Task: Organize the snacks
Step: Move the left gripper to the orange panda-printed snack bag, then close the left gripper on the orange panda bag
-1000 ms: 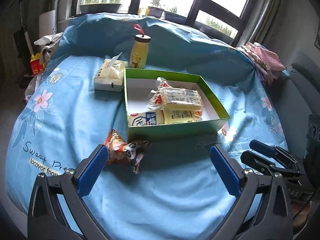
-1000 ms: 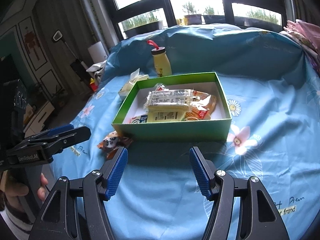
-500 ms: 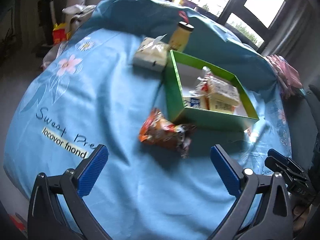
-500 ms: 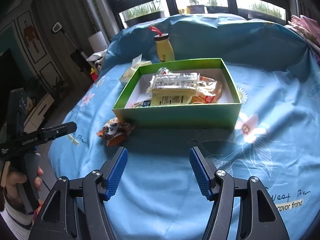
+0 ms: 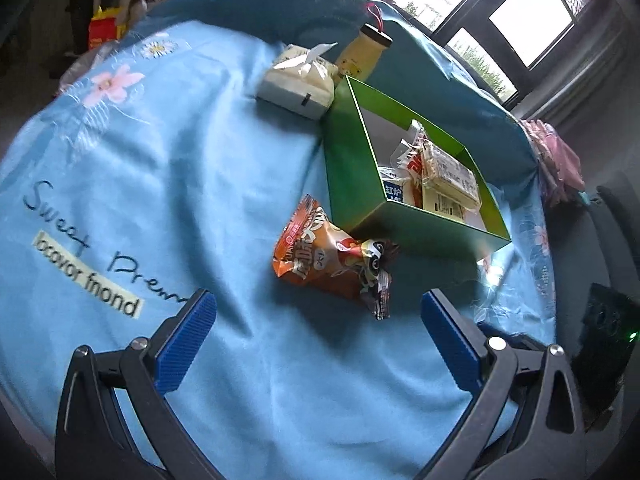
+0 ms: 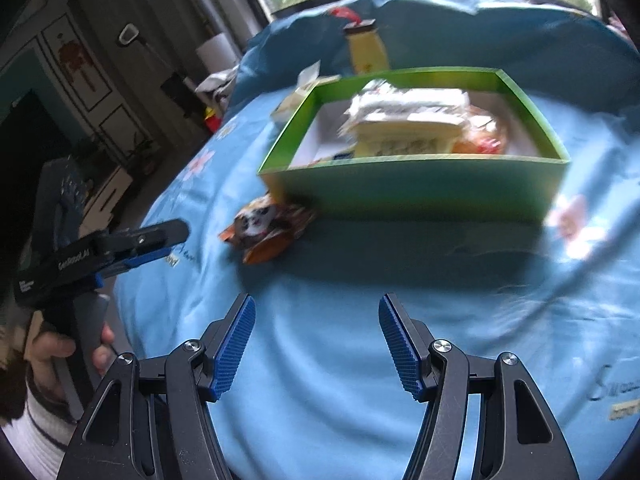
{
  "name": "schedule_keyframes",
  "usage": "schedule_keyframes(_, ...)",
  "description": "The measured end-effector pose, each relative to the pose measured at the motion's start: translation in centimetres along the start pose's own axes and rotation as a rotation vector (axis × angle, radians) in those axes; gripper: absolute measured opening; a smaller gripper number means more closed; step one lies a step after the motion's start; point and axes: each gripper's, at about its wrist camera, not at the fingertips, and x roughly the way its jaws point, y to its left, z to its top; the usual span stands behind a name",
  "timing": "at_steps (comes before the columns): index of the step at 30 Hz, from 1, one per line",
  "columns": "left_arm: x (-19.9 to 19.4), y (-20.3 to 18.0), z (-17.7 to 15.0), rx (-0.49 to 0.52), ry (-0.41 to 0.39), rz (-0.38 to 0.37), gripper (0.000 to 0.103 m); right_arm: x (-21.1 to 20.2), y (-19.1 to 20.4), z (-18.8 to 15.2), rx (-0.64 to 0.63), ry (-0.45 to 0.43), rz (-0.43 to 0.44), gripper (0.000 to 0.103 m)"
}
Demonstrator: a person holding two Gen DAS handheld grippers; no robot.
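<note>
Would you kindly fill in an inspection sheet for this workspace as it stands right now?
Surface: blue floral cloth, wrinkled.
Job's things: green box holding packaged snacks; orange snack bag lying outside, beside the box's corner.
Clutter: tissue pack and yellow bottle behind the box.
Grippers: left gripper open, empty, facing the bag; right gripper open, empty.
Cables: nothing seen.
Surroundings: windows, pink fabric.

Bright dark-framed windows (image 5: 516,20) behind blue floral bedspread (image 5: 168,184)
</note>
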Motion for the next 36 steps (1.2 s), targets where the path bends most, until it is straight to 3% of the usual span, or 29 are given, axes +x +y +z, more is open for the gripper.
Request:
schedule_keyframes(5, 1.3, 0.9, 1.2, -0.039, 0.018, -0.077, 0.102, 3.0, 1.4, 0.5, -0.027, 0.033, 0.05, 0.065)
schedule_keyframes(19, 5.5, 1.2, 3.6, -0.06, 0.128, -0.127, 0.1, 8.0, 2.5, 3.7, -0.036, 0.056, 0.074, 0.065)
schedule_keyframes(22, 6.0, 1.0, 3.8, -0.045, 0.146, -0.136, 0.096, 8.6, 2.5, 4.2, -0.044, 0.063, 0.07, 0.065)
schedule_keyframes(26, 6.5, 0.8, 3.7, -0.034, 0.161, -0.138, 0.079, 9.0, 2.8, 4.2, -0.068, 0.071, 0.073, 0.065)
schedule_keyframes(31, 6.3, 1.1, 3.5, -0.04, 0.146, -0.127, 0.074, 9.6, 3.2, 4.5, -0.105, 0.082, 0.074, 0.065)
schedule_keyframes(33, 6.2, 1.3, 3.4, -0.044, 0.139, -0.12, 0.073, 9.8, 3.1, 4.6, -0.118, 0.086, 0.065, 0.06)
schedule_keyframes(35, 6.1, 1.4, 3.3, -0.047, 0.137, -0.121, 0.071, 10.0, 2.9, 4.7, -0.118, 0.09, 0.063, 0.048)
schedule_keyframes(36, 6.1, 1.3, 3.3, -0.044, 0.136, -0.119, 0.07, 10.0, 2.7, 4.7, -0.119, 0.092, 0.068, 0.048)
